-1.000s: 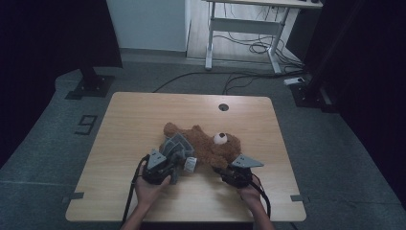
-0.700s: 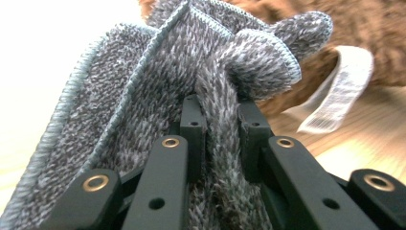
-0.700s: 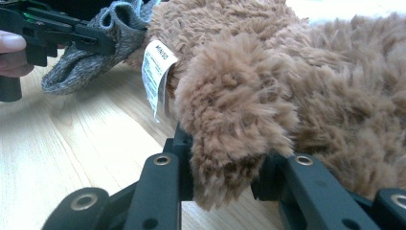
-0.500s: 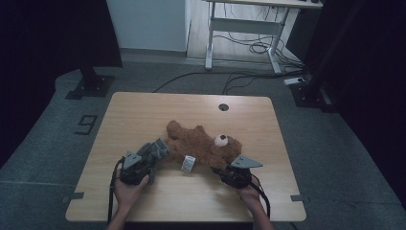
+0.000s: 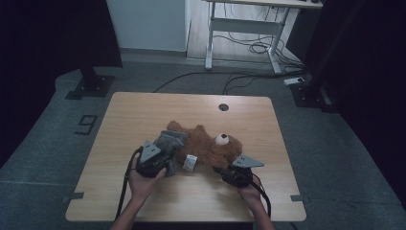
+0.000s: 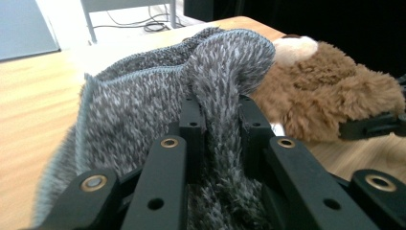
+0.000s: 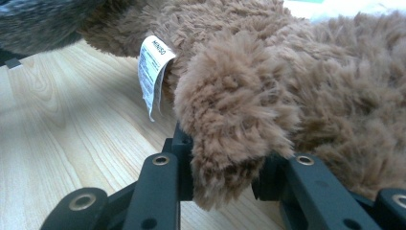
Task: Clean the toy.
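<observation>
In the high view the left gripper (image 5: 155,160) sits at the lower left of the centre of the frame, and its jaws are clamped on a fold of the grey knitted garment (image 5: 168,142). The left gripper view bears this out: the grey knit (image 6: 191,96) rises between the two black jaws and bunches above them, with the open hem spreading toward the left of that frame. Just to the right of the garment lies the brown teddy bear (image 5: 206,146), stretched across the middle of the counter (image 5: 143,110). Its long axis runs from the legs at the upper left, where the garment meets it, to the head with the pale snout (image 5: 221,139) at the right. A white tag (image 5: 190,162) hangs off its lower side between the two hands. Farther right, the right gripper (image 5: 234,173) is closed on a furry limb of the bear; in the right gripper view the brown paw (image 7: 230,139) is pinched between the jaws, with the tag (image 7: 153,72) to its left. So the garment lies at the bear's leg end, on the left gripper's side, while the right gripper pins the head end. By my reading, the next move runs along that axis, the knit being drawn rightward over the body against the right gripper's hold.
</observation>
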A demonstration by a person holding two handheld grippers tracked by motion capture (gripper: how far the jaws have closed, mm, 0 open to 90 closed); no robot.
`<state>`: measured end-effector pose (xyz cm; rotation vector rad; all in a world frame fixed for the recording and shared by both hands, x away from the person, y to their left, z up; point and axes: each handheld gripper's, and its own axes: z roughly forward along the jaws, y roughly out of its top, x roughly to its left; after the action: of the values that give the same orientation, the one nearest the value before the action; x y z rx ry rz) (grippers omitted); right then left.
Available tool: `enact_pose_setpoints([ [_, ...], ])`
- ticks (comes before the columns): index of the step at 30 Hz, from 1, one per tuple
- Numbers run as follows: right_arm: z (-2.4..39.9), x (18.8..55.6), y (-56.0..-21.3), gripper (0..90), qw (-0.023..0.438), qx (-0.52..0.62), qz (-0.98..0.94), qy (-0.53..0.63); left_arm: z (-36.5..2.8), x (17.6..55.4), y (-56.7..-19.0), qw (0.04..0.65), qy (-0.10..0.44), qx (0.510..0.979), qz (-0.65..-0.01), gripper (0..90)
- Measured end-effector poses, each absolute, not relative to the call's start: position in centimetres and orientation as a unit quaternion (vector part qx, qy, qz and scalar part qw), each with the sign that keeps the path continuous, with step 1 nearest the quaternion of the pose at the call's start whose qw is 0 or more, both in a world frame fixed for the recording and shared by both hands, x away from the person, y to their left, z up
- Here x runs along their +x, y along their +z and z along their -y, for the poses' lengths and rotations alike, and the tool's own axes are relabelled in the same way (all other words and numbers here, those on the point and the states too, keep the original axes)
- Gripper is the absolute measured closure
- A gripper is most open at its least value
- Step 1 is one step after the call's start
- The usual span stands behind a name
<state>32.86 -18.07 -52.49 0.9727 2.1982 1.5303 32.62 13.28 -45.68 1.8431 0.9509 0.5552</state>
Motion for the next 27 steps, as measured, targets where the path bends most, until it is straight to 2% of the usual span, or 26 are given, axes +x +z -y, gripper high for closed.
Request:
enact_pose_setpoints([
  [8,19.1,33.1,-52.7,68.5,0.146,0.347,-0.758,0.532,-8.4,35.8,-46.5,0.439,0.210,0.790,-0.373,75.7],
  [15,19.5,33.2,-52.7,67.4,0.145,0.351,-0.758,0.531,-8.3,35.9,-47.2,0.437,0.206,0.792,-0.373,75.6],
  [23,20.3,32.5,-51.9,43.3,0.157,0.340,-0.753,0.541,-8.6,35.9,-47.4,0.441,0.194,0.792,-0.375,75.7],
  [27,22.5,32.0,-51.0,36.0,0.179,0.357,-0.726,0.560,-8.7,35.8,-47.5,0.446,0.191,0.789,-0.377,75.7],
])
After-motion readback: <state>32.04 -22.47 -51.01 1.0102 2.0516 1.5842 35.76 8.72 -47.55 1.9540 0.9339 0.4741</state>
